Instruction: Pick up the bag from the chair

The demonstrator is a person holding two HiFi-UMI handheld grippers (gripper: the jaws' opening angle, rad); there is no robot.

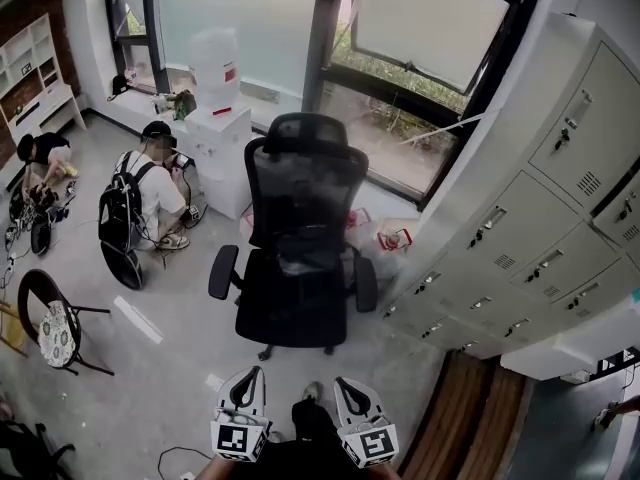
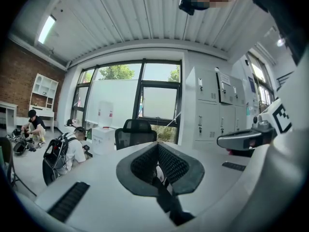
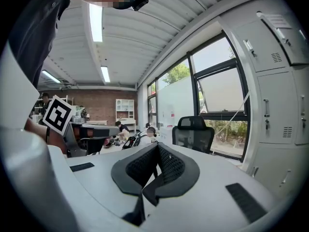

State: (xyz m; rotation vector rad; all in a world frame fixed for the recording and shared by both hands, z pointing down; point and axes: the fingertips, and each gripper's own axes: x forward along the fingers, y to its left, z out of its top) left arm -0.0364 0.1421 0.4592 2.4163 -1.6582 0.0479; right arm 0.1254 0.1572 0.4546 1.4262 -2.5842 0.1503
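Left gripper (image 2: 157,149), right gripper (image 3: 157,148) — jaws pinched together, empty. Chair (image 1: 293,313) seat: dark bag-like lump (image 1: 300,255) — indistinct. Lockers (image 1: 560,198) closed.

White left hand-held gripper (image 1: 246,386), right hand-held gripper (image 1: 352,396); black ribbed pads (image 2: 172,165); square-marker cubes (image 1: 240,438)

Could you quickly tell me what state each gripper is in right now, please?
Left gripper: closed, jaws together, holding nothing.
Right gripper: closed, jaws together, holding nothing.
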